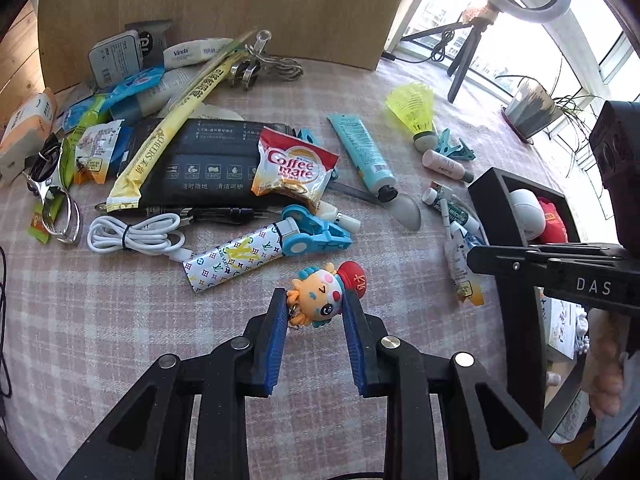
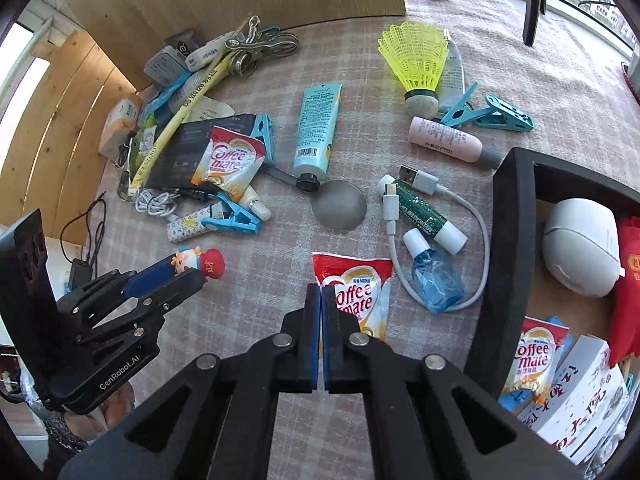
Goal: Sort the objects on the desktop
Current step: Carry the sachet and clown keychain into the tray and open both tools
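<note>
A small orange-faced cartoon figurine with a red hat (image 1: 324,292) is pinched by the left gripper (image 1: 316,300).
The right gripper (image 2: 322,304) is pressed together on a red-and-white Coffee-mate sachet (image 2: 356,292); this is shown only by the right wrist view.

A bench (image 2: 520,40) under a pink checked cloth carries scattered clutter: a yellow shuttlecock (image 2: 414,60), a teal tube (image 2: 318,128), a grey spoon (image 2: 340,204), a pink bottle (image 2: 446,144), a white cable (image 1: 132,236) and a black tray (image 2: 508,240) at the right.
</note>
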`<act>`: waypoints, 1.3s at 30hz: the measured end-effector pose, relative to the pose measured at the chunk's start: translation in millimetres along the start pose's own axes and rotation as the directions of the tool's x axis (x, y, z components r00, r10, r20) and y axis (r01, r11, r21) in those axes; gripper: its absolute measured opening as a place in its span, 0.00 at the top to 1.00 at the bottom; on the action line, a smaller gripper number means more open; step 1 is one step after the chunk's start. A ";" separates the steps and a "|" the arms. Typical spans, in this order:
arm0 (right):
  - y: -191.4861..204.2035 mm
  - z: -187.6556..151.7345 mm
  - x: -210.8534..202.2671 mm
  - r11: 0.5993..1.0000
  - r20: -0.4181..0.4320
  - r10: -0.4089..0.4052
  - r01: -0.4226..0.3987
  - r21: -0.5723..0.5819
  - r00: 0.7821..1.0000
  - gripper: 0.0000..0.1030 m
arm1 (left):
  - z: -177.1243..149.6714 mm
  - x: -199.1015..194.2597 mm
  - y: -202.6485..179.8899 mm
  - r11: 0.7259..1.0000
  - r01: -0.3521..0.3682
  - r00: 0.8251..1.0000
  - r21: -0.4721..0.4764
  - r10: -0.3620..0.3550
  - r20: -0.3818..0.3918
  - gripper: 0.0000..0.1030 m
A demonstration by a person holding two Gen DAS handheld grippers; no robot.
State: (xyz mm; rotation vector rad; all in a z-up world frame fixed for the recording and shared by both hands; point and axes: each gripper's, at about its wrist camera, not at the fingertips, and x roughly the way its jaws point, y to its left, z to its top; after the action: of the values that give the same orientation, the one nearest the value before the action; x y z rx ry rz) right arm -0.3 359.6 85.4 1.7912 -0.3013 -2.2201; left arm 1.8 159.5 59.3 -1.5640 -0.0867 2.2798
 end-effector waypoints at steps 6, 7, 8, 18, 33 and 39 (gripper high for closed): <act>0.6 6.8 -13.3 1.000 0.042 0.012 -0.013 0.017 0.999 0.99 | 9.5 -14.8 -11.5 0.999 0.037 0.999 0.004 -0.037 0.030 0.75; 2.3 9.2 -12.6 1.000 0.050 0.013 -0.014 0.017 0.999 0.99 | 11.3 -15.4 -17.0 0.999 0.035 0.999 0.015 -0.036 0.036 0.75; 2.0 9.5 -15.8 1.000 0.059 0.012 -0.013 0.018 0.998 0.99 | 11.9 -17.8 -20.1 0.999 0.039 0.998 0.021 -0.040 0.041 0.75; -33.4 0.3 -67.3 0.996 0.171 -0.037 0.023 0.087 0.985 0.99 | 25.4 -12.1 -93.2 0.981 0.104 0.993 0.164 -0.111 0.032 0.75; -153.6 -82.9 -162.4 0.920 0.318 -0.212 0.079 0.383 0.924 0.99 | -18.7 -0.1 -239.8 0.862 0.309 0.951 0.403 -0.275 -0.141 0.75; -184.6 -104.6 -173.2 0.887 0.303 -0.261 0.104 0.451 0.917 0.99 | -41.2 -3.6 -273.2 0.810 0.334 0.942 0.482 -0.281 -0.181 0.75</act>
State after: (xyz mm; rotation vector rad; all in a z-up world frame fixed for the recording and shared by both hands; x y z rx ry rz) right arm 121.2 592.8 161.9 1.6481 -0.7775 -2.7947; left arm 113.6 405.5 117.0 -1.2694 0.2536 1.7730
